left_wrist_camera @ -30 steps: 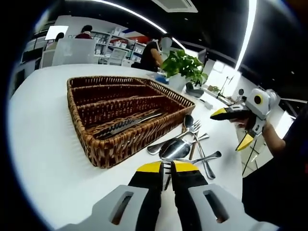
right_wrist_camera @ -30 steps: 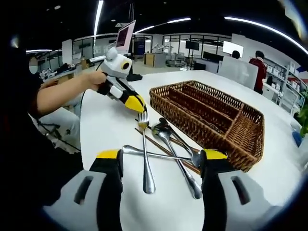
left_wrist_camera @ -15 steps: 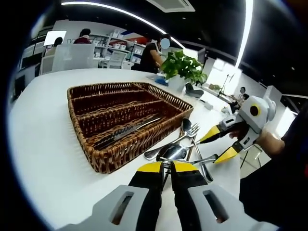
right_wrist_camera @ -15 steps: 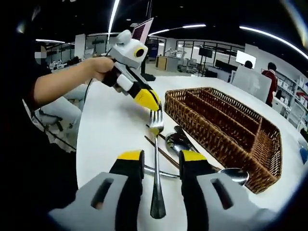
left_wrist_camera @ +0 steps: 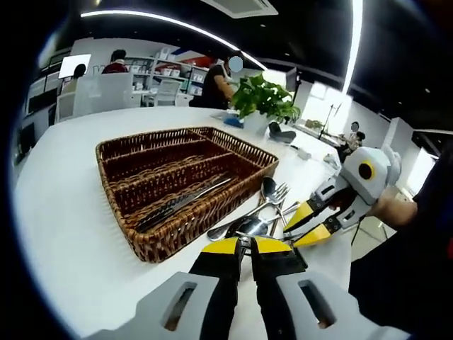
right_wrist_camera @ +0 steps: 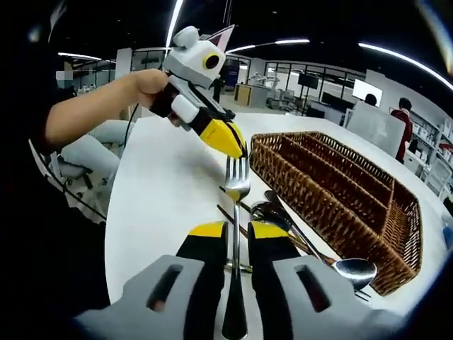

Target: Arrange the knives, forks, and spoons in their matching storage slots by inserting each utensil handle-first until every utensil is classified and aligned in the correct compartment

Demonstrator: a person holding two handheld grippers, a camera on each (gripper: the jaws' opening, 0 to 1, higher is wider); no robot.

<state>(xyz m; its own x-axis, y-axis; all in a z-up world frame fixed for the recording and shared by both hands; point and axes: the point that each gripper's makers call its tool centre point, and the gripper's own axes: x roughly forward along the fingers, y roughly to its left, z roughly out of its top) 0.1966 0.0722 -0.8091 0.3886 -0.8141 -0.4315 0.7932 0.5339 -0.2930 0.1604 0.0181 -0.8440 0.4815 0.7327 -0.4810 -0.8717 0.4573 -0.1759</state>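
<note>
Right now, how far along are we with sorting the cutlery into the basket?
Early on. Done: a few knives already lie in one slot of the wicker basket; its other slots look bare. In hand: a fork is held at both ends, with the left gripper shut at its tines and the right gripper shut on its handle. Left: the spoons and other pieces piled beside the basket.

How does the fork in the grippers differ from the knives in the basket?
The fork is lifted off the white table, pinched at both ends by the left gripper and right gripper; the knives lie loose in a basket compartment. The fork ends in tines; the knives are long and flat. Both are silver metal.
</note>
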